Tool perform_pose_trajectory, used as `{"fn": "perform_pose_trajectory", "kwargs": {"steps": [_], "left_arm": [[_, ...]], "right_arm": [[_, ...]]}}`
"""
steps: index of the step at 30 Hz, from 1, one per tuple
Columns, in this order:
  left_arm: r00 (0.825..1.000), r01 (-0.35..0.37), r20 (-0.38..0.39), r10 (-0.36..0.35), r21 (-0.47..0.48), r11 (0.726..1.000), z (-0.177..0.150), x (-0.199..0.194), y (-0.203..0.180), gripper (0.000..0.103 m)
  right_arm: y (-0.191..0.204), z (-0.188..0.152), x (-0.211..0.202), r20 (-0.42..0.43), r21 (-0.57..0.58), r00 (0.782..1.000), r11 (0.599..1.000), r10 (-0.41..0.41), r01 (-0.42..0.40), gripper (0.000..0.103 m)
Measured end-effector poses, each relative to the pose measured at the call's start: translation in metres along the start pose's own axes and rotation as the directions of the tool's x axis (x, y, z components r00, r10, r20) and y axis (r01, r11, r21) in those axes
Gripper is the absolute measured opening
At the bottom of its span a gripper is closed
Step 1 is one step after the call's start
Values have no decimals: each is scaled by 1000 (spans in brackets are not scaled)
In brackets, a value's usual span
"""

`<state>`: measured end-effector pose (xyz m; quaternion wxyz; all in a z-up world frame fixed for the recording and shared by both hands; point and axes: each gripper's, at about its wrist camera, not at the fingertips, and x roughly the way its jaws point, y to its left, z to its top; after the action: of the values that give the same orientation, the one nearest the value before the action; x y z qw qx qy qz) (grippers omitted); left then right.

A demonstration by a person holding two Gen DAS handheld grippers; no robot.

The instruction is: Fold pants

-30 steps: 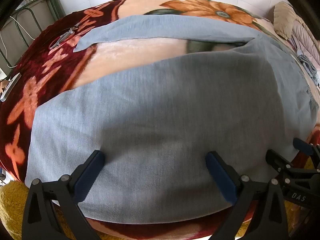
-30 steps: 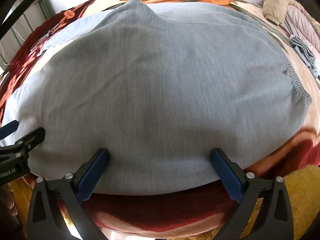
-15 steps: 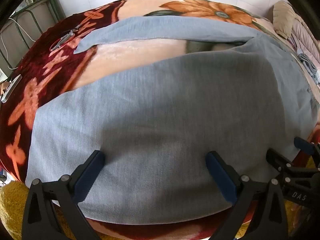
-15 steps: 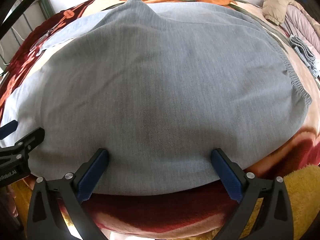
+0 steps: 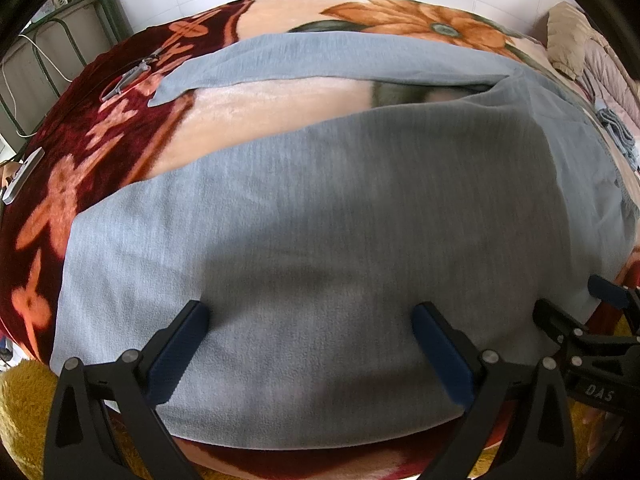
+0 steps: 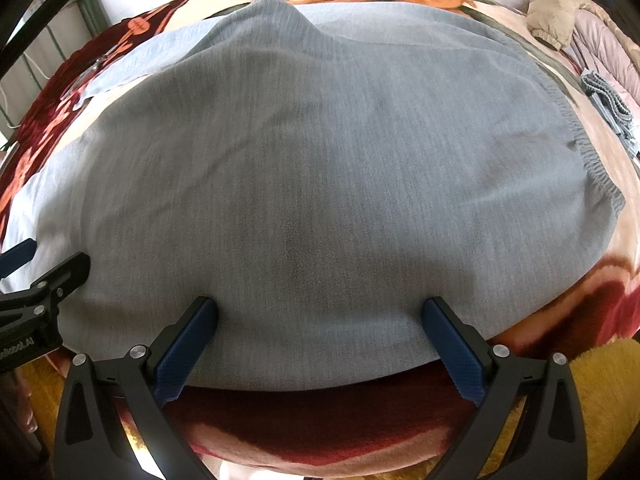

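Note:
Grey pants [image 5: 340,220] lie spread flat on a flowered blanket [image 5: 80,152], the two legs apart and running left, the far leg [image 5: 320,60] separated by a strip of blanket. The elastic waistband [image 6: 588,152] is at the right in the right wrist view, where the pants [image 6: 320,184] fill the middle. My left gripper [image 5: 308,320] is open, fingers wide over the near leg's front edge. My right gripper [image 6: 320,312] is open over the near edge by the hip; it also shows in the left wrist view [image 5: 576,312]. Neither holds cloth.
A padded beige jacket [image 6: 552,4] and pinkish bedding lie at the far right. A small folded grey cloth [image 6: 608,100] sits right of the waistband. A metal clip [image 5: 132,76] and a flat white device [image 5: 24,176] lie on the blanket at left. Yellow plush fabric [image 6: 600,380] lies below the blanket's front edge.
Almost nothing has moved; both grippers stay open over the near edge of the pants, with only a slight shift of view.

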<state>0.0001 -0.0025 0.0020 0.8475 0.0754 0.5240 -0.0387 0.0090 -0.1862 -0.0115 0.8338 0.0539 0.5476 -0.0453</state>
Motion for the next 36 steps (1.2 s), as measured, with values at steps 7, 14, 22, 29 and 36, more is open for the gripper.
{"fn": "perform_pose_trajectory", "kwargs": {"steps": [7,14,22,29,36], "left_arm": [[1000,7,1,-7,5,1000,1,0,1,103],[1000,12,1,-12,3,1000,1,2,3,103],[1000,11,-4,-11,2,1000,2,3,3,103],[1000,15,-4,-15,9,1000,2,-2,3,103],[996,91,-2,-91,78,993,-2,-22,-14,102]], "right_arm": [[-1,-7,-3,30,6,1000,1000,3,-3,103],[-4,-15,-8,60,5,998,1000,6,-6,103],[-9,-7,-16,27,1,999,999,40,-40,102],[-49,-5,-44,15,37,999,998,45,-45,95],[-113,-1,-74,49,144,998,989,-32,25,95]]}}
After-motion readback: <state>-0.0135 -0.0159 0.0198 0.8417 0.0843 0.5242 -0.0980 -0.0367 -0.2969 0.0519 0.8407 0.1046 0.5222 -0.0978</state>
